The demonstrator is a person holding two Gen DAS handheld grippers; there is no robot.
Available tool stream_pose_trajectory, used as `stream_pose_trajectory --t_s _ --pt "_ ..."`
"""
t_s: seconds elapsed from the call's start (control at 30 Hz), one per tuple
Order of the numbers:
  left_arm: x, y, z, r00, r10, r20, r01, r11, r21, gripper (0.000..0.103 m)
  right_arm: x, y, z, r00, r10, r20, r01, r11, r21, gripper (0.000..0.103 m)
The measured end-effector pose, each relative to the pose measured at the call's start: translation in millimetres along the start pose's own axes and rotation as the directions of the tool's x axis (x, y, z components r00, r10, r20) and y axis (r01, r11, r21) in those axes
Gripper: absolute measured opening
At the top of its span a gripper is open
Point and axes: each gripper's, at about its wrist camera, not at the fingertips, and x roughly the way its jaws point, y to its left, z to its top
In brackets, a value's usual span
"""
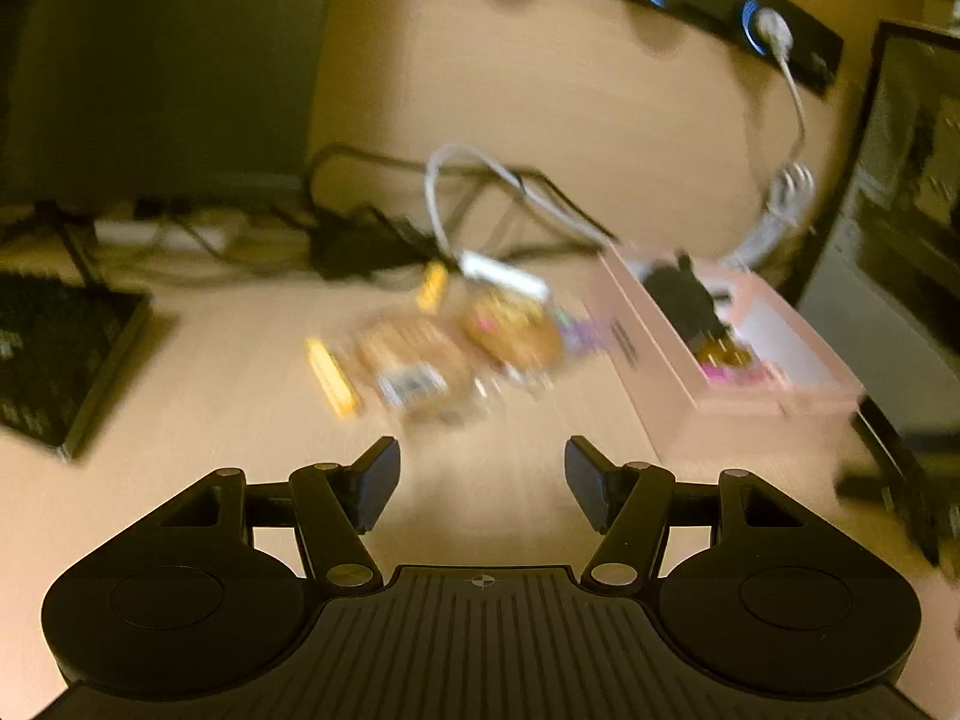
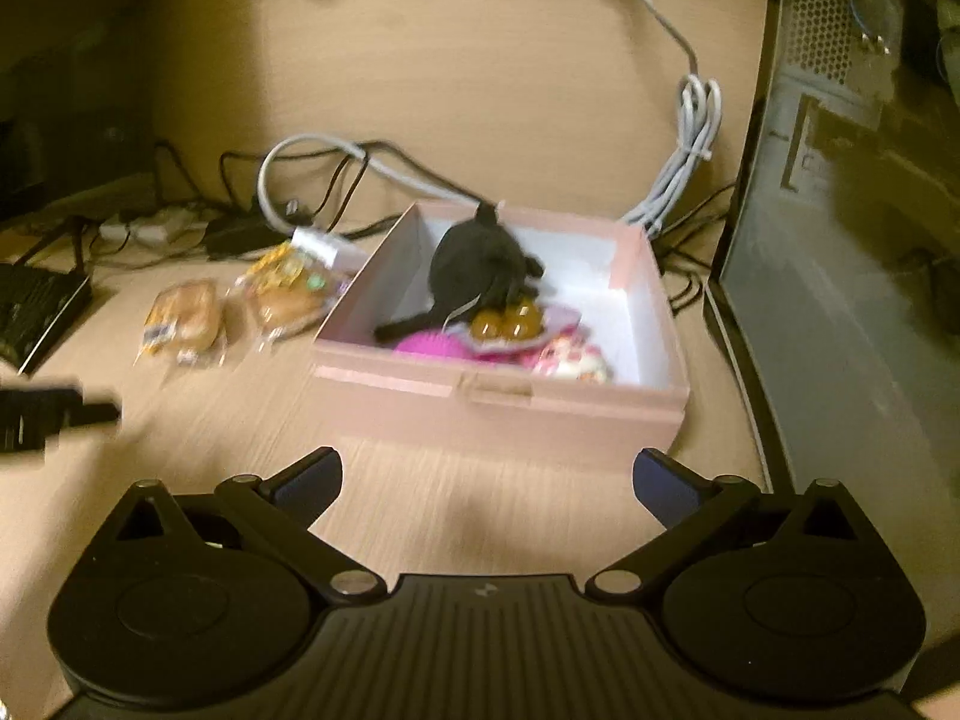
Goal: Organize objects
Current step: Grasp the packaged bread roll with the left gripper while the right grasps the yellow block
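Light wood desk (image 2: 540,120) carried a shallow pink cardboard box (image 2: 498,405) at 12 o'clock of the right gripper (image 2: 487,483), jaws spread wide, empty. Clear-wrapped bread buns (image 1: 414,360) lay loose at 12 o'clock of the left gripper (image 1: 482,483), nearer to it, long axis toward 11; jaws half-spread, empty, pitched down.

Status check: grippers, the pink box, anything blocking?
Left gripper open, empty. Right gripper wide open, empty. Pink box part filled; two wrapped buns on desk beside it. Nothing blocking.
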Motion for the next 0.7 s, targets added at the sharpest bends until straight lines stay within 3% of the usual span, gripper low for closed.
stream_pose_trajectory --t_s 0.07,0.13,0.2,0.27,0.5,0.7 --pt "9.4 11.4 18.3 1.000 0.021 0.015 -0.021 1.000 -0.003 0.066 -1.6 4.8 -4.6 1.000 0.006 -0.006 -0.006 1.000 -0.002 0.103" --pt "23.1 27.5 35.6 0.999 0.041 -0.002 -0.041 0.994 -0.100 0.066 -3.5 7.2 -7.0 1.000 0.011 -0.006 -0.011 1.000 -0.004 0.103" --pt "43.2 39.7 50.2 0.999 0.020 -0.046 -0.030 0.972 -0.233 0.066 -5.3 9.8 -8.5 1.000 0.012 -0.007 -0.012 1.000 -0.004 0.103" --pt "65.7 40.5 57.6 0.994 0.028 -0.108 -0.057 0.960 -0.273 0.065 -5.3 11.9 -11.0 1.000 0.013 -0.017 -0.013 1.000 -0.002 0.103" --pt "126.8 17.8 61.7 0.957 0.182 -0.224 -0.216 0.967 -0.136 0.066 -7.7 10.6 -22.1 0.999 -0.003 -0.050 0.003 1.000 0.013 0.103" --pt "153.4 20.7 57.0 0.936 0.246 -0.251 -0.277 0.956 -0.096 0.071 -13.5 4.5 -28.8 0.998 -0.030 -0.050 0.031 0.999 0.027 0.103"
